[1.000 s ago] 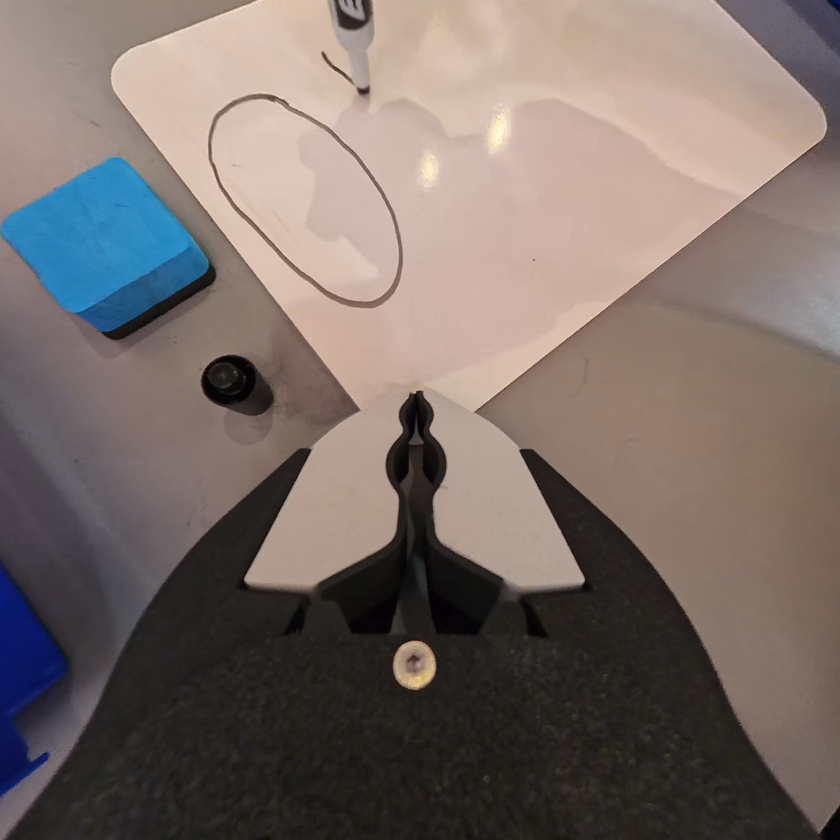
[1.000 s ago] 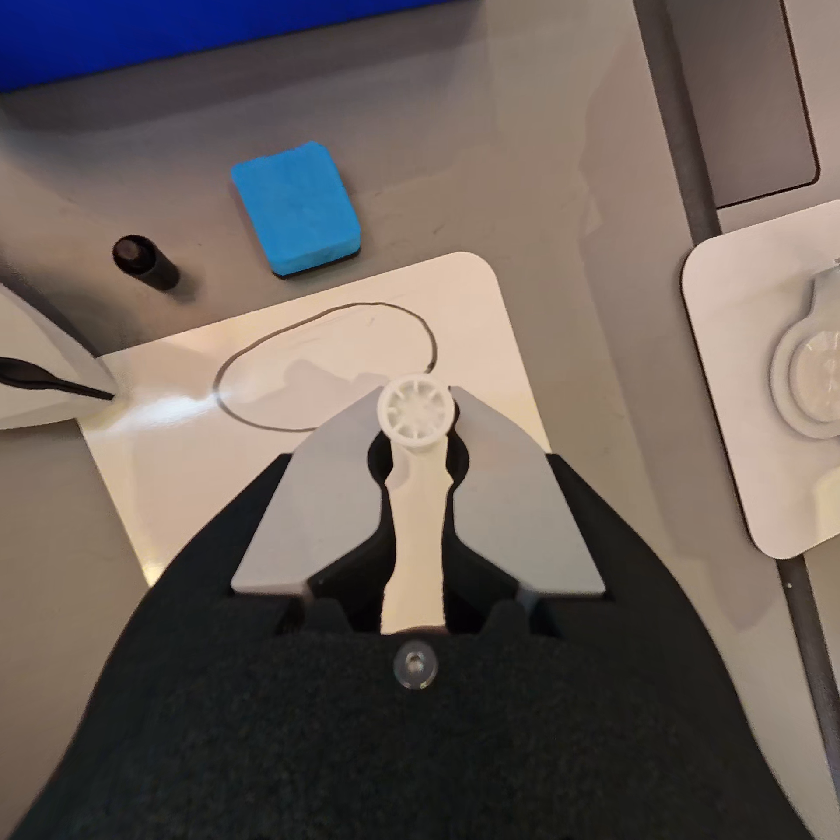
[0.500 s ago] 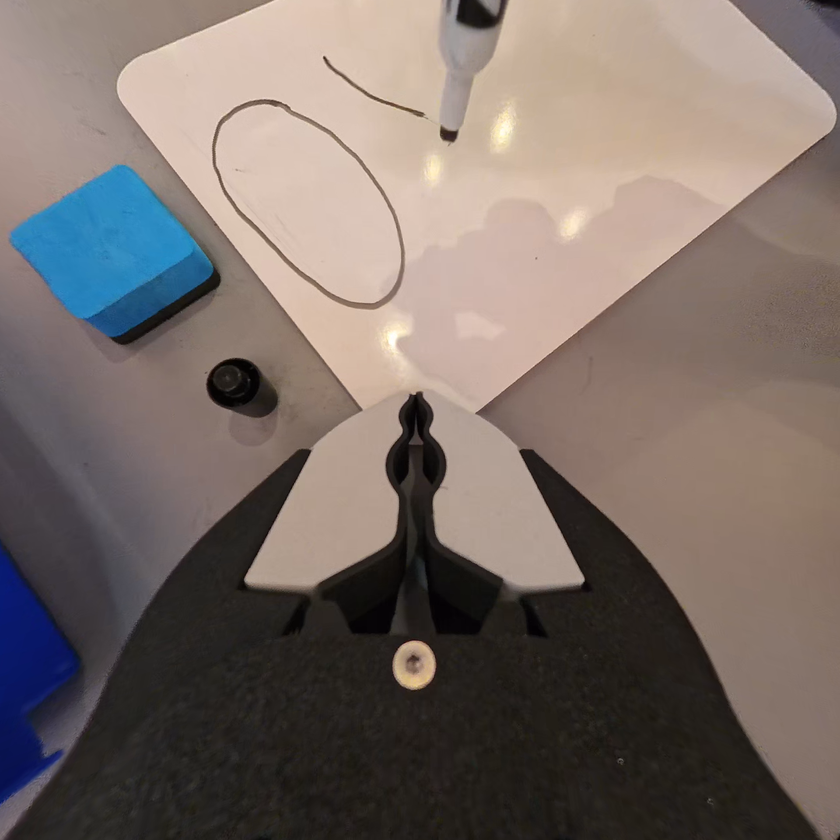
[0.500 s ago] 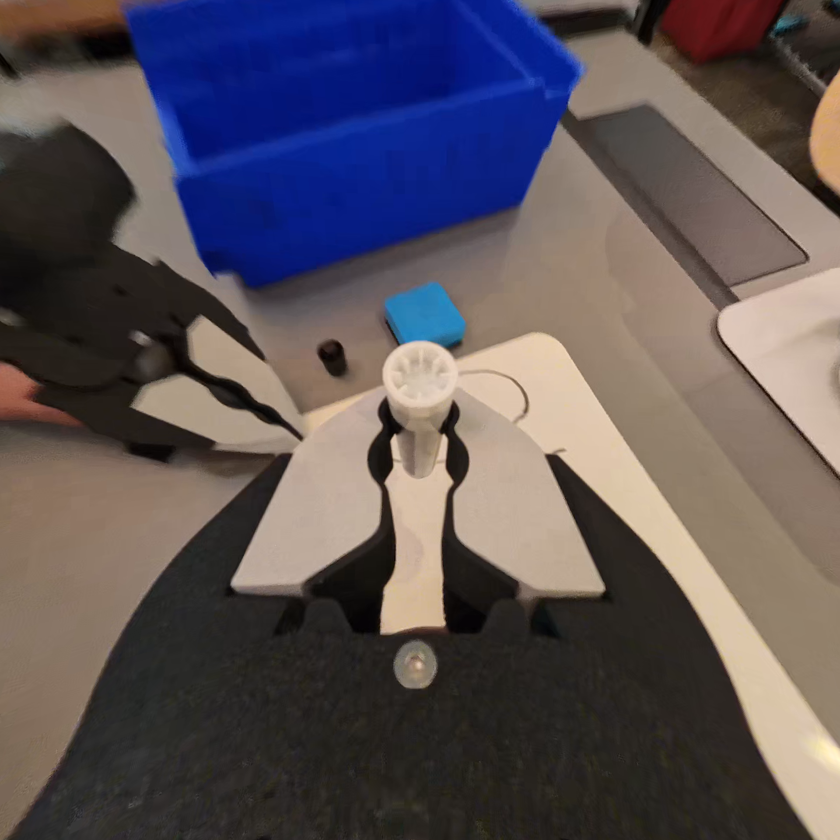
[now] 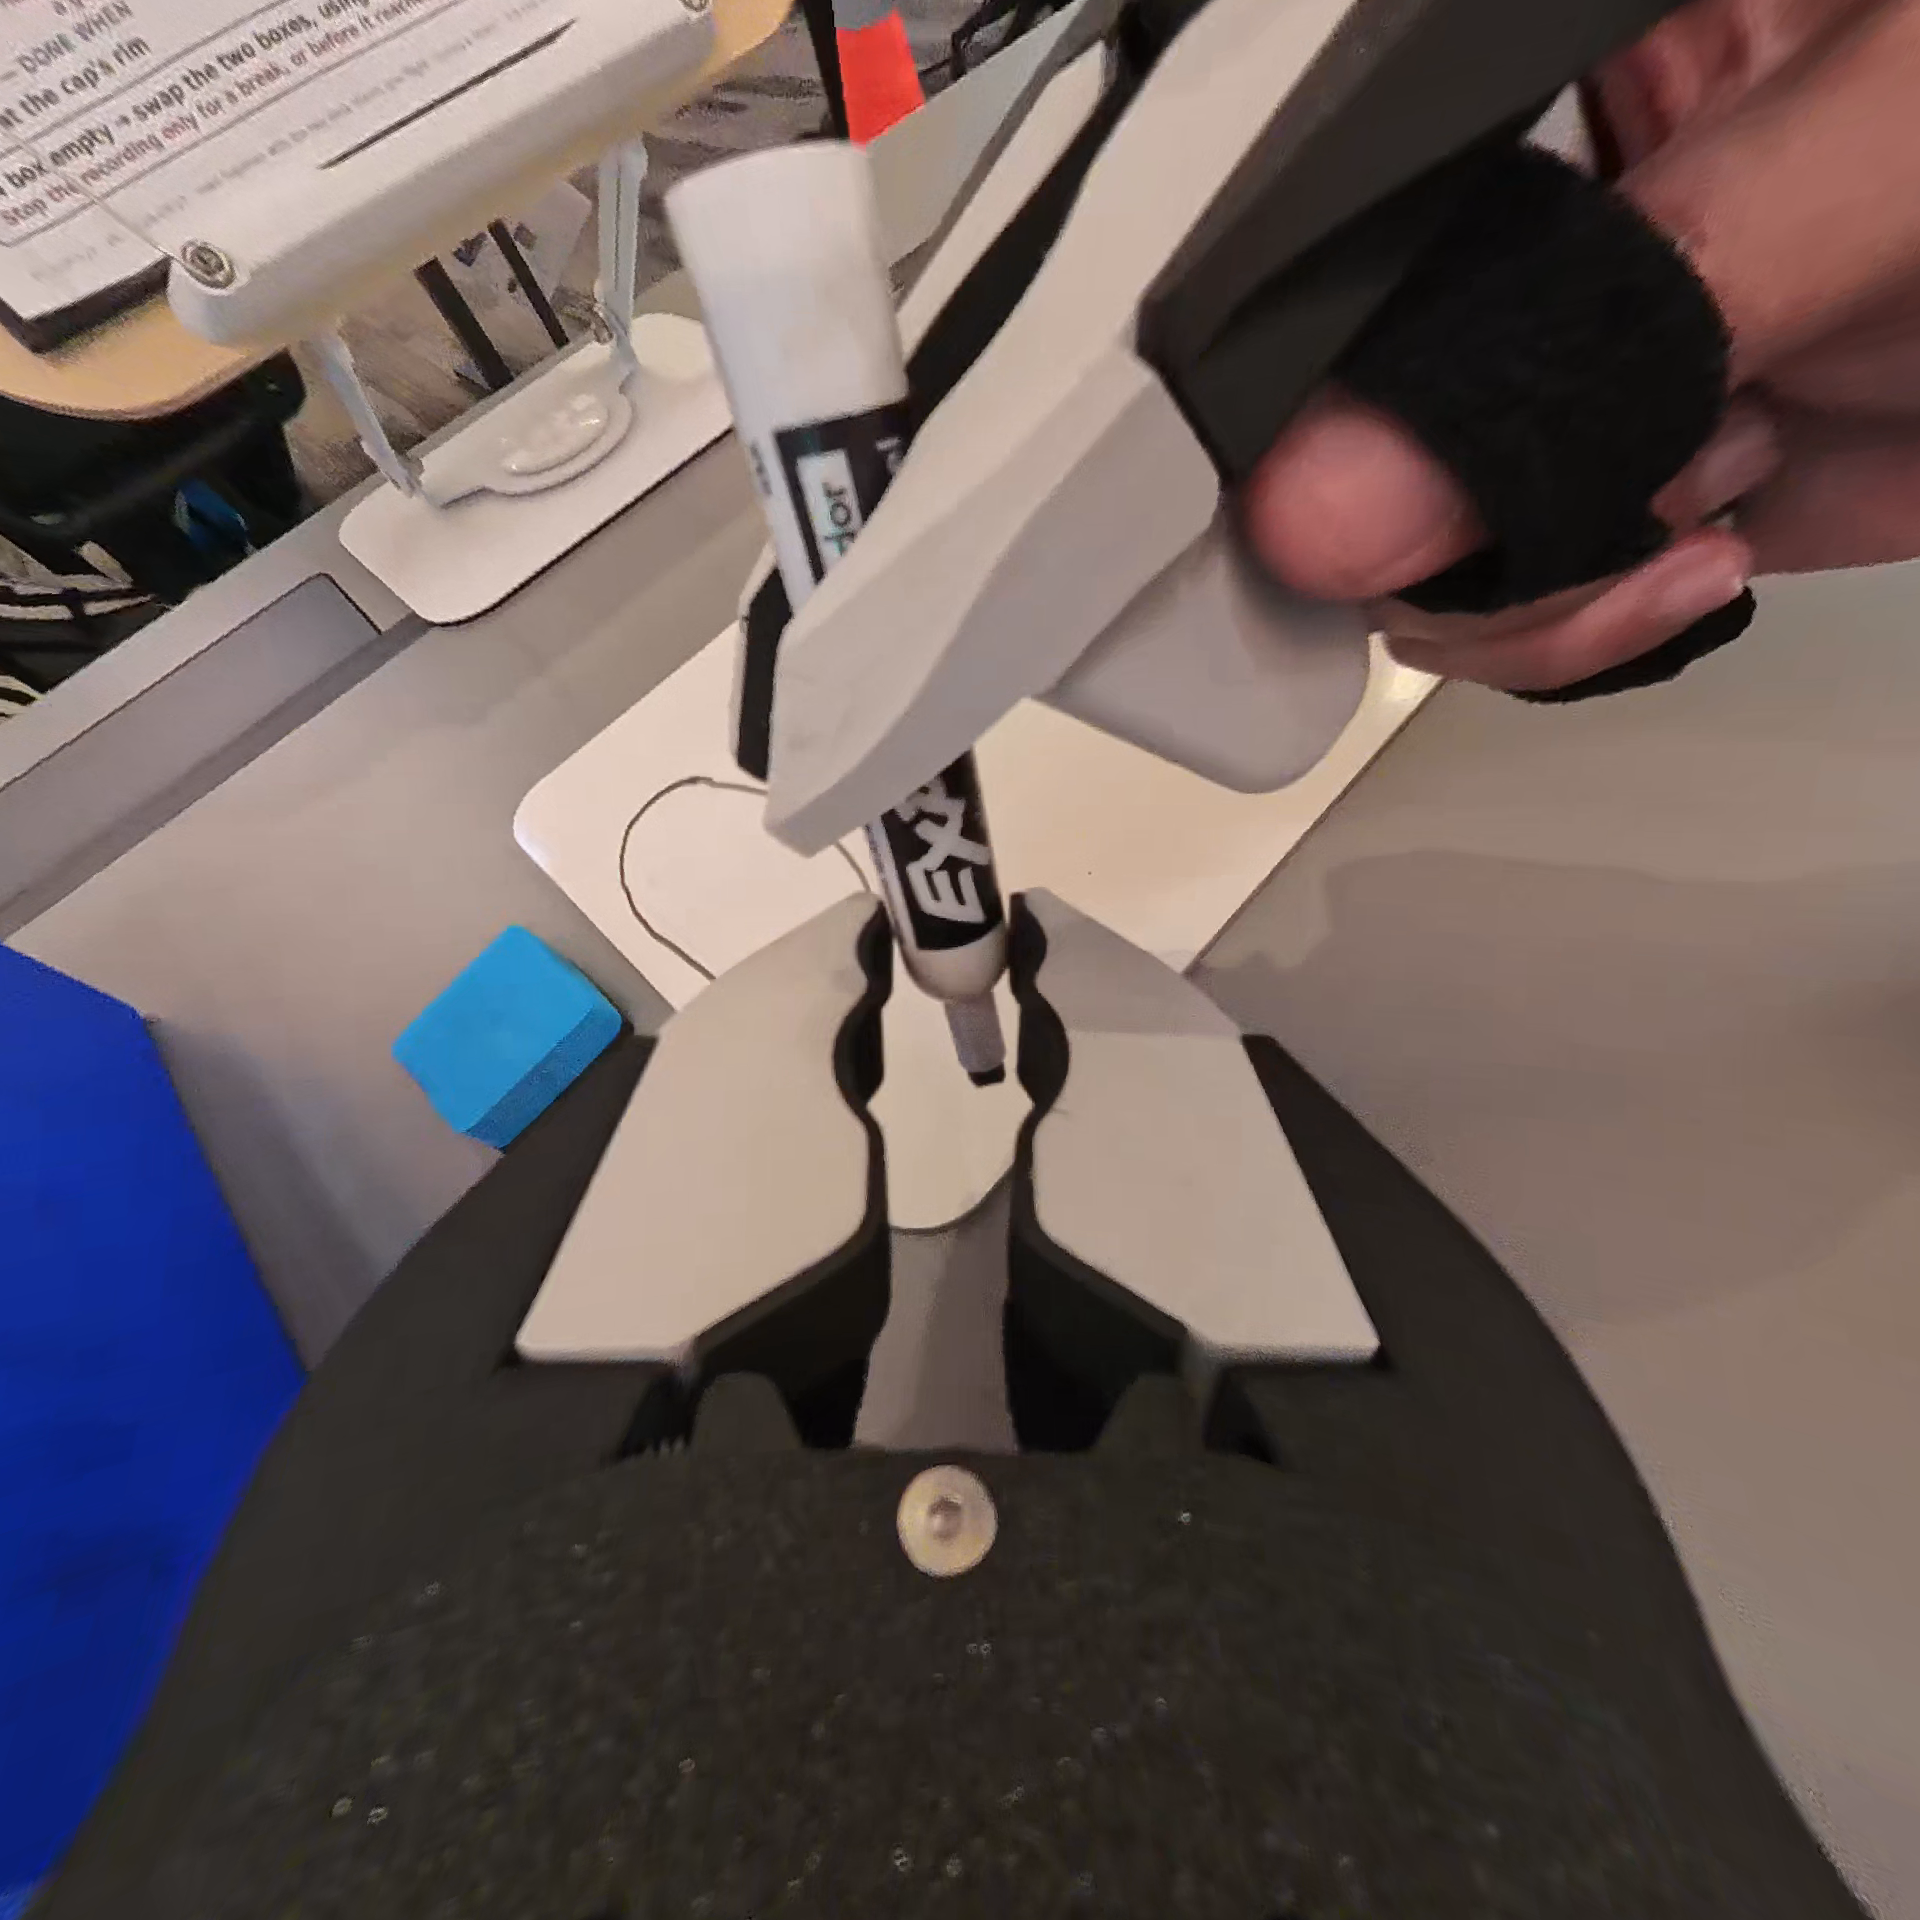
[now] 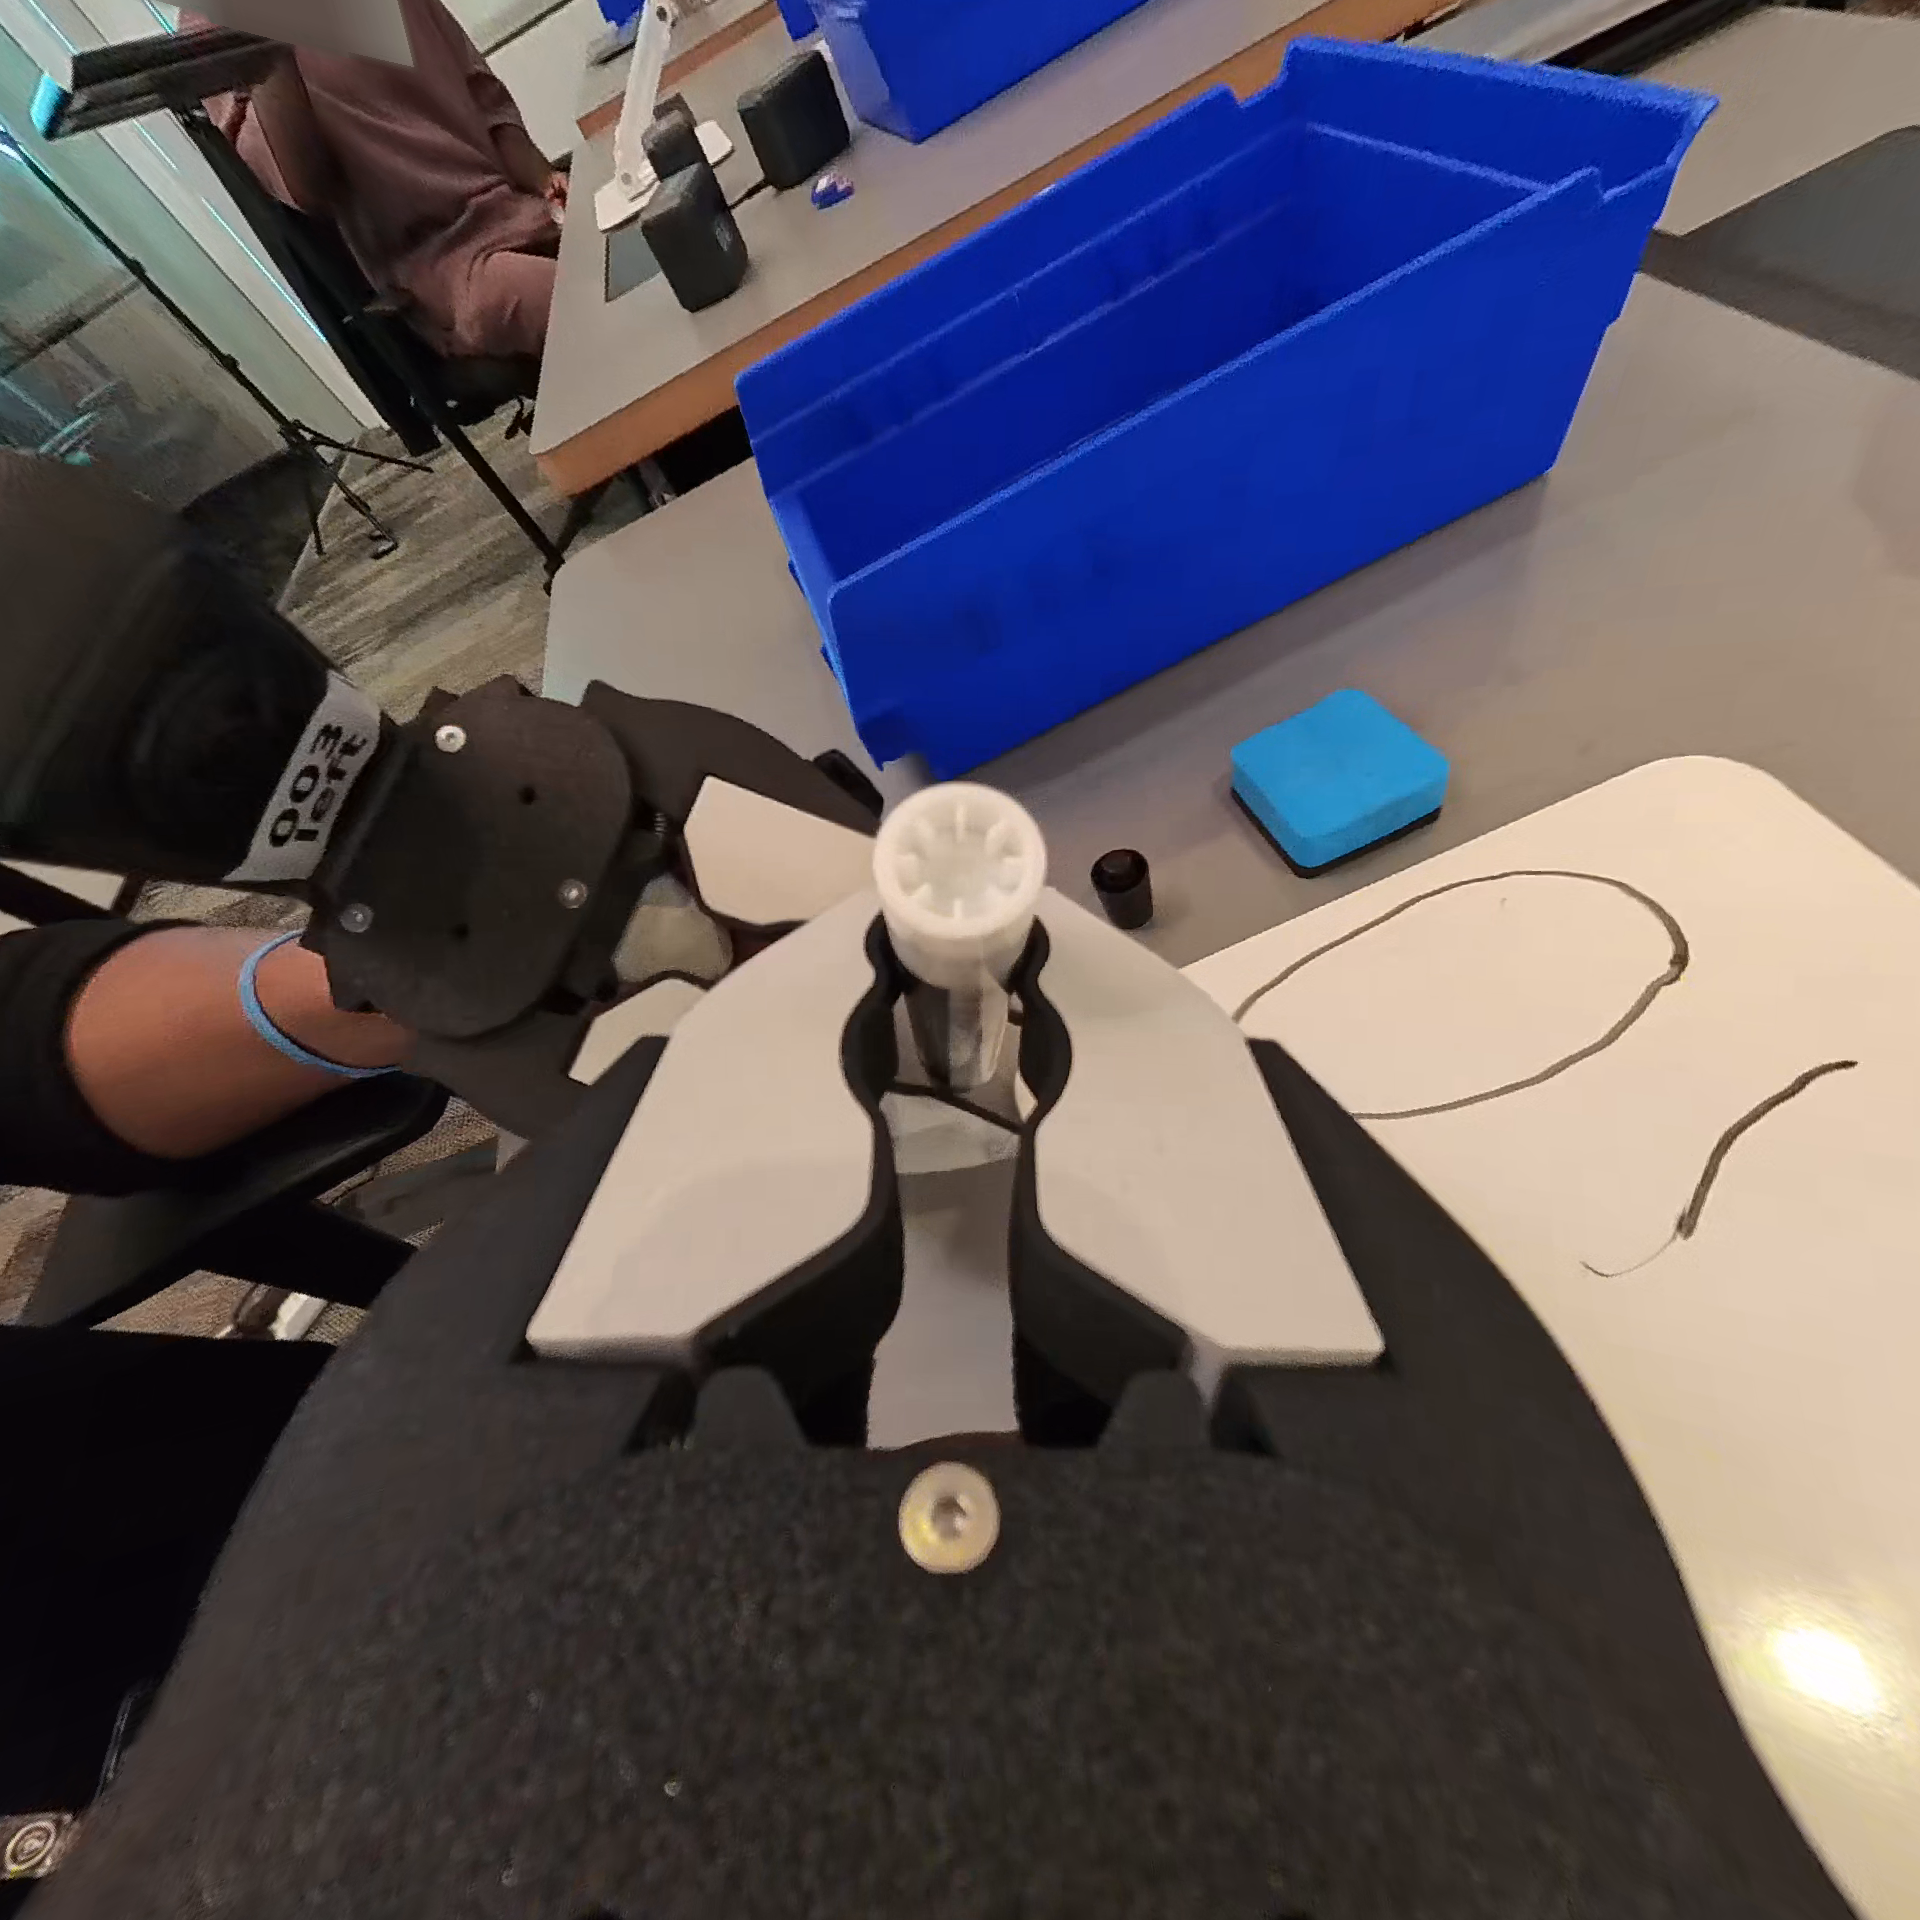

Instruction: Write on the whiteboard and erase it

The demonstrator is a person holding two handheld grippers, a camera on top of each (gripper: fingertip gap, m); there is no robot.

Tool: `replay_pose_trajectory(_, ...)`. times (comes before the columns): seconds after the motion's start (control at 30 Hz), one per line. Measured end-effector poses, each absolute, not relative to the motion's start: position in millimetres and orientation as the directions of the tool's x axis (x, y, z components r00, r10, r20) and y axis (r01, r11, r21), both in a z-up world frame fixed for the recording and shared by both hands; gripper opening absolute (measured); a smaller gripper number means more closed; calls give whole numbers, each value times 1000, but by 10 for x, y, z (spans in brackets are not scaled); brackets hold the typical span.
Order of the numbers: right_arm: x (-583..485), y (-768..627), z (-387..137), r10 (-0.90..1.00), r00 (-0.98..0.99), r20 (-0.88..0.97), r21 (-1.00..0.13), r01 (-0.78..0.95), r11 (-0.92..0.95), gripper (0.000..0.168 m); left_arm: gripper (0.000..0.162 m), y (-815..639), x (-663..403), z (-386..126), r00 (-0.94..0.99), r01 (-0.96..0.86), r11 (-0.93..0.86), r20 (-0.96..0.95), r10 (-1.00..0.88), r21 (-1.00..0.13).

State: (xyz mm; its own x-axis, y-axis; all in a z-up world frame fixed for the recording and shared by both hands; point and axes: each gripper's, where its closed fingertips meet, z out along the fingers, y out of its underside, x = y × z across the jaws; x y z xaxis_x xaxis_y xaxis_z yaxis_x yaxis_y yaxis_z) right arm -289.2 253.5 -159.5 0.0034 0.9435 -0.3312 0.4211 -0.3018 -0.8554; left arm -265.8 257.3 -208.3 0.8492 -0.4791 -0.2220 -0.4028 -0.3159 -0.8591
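Observation:
My right gripper [image 6: 956, 940] is shut on a white-and-black marker [image 6: 958, 862], held upright with its nib [image 5: 982, 1065] down. In the left wrist view the right gripper [image 5: 821, 748] reaches in from the upper right, gripping the marker [image 5: 790, 343] at mid-barrel. My left gripper [image 5: 948, 914] is open, with its fingertips on either side of the marker's lower end. The whiteboard [image 6: 1558, 1351] lies flat and bears a drawn oval [image 6: 1455, 883] and a short stroke [image 6: 1714, 1153]. A blue eraser [image 6: 1335, 774] and the black marker cap [image 6: 1120, 883] lie beside the board.
A large blue bin [image 6: 1195, 468] stands behind the eraser and also shows at the left edge of the left wrist view [image 5: 104, 1299]. A white stand holding a printed sheet [image 5: 447, 187] stands on its base plate [image 5: 499, 520]. A person sits at another table [image 6: 416, 187].
The right gripper lifted the marker off the board and carried it toward the left gripper. The left gripper rose, tilted up and opened around the marker's lower end.

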Motion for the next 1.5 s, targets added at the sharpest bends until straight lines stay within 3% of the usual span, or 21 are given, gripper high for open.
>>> replay_pose_trajectory(0.17, -2808, 2564, -1655, 955, -11, -298, -854, 450, -261, 21, 18, 2591, -2754, -2078, 852, -412, -322, -235, -467, -853)
replay_pose_trajectory(0.3, -2673, 2625, -1743, 988, -11, -157, -844, 521, -128, 38, 18, 2604, -2860, -2069, 828, -486, -299, -323, -459, -821)
replay_pose_trajectory(0.43, -2673, 2550, -1758, 989, -72, -133, -827, 558, -70, 38, 18, 2575, -2812, -2114, 774, -565, -256, -397, -494, -784)
replay_pose_trajectory(0.5, -2699, 2540, -1752, 985, -83, -153, -821, 566, -80, 37, 18, 2567, -2781, -2138, 762, -581, -253, -408, -502, -774)
replay_pose_trajectory(0.6, -2716, 2498, -1750, 974, -116, -196, -813, 575, -95, 20, 18, 2549, -2731, -2148, 752, -586, -243, -407, -519, -773)
replay_pose_trajectory(0.83, -2717, 2519, -1742, 974, -99, -206, -811, 575, -113, 20, 19, 2571, -2756, -2139, 793, -531, -263, -363, -489, -806)
replay_pose_trajectory(0.9, -2669, 2692, -1670, 986, -33, -163, -820, 561, -117, 20, 42, 2551, -2867, -2144, 827, -494, -293, -339, -448, -819)
replay_pose_trajectory(0.93, -2615, 2800, -1606, 989, 8, -146, -825, 551, -126, 20, 45, 2533, -2928, -2170, 850, -459, -320, -305, -429, -829)
replay_pose_trajectory(1.03, -2411, 3298, -1623, 981, 189, 35, -778, 621, -92, 20, 38, 2429, -2959, -2429, 879, -373, -456, -150, -453, -808)
replay_pose_trajectory(1.13, -2383, 3633, -1814, 959, 266, 95, -699, 704, -126, 19, 31, 2401, -2967, -2686, 880, -393, -539, -136, -454, -745)
replay_pose_trajectory(1.23, -2484, 3854, -1987, 961, 230, 151, -603, 792, -95, 20, 25, 2420, -2957, -2767, 888, -382, -581, -112, -445, -719)
replay_pose_trajectory(1.4, -2681, 4113, -2132, 971, 133, 201, -479, 878, -21, 20, 0, 2423, -2968, -2790, 910, -318, -629, -44, -411, -710)
replay_pose_trajectory(1.5, -2765, 4179, -2192, 980, 111, 167, -466, 884, -20, 20, 0, 2436, -2956, -2791, 909, -313, -632, -30, -416, -709)
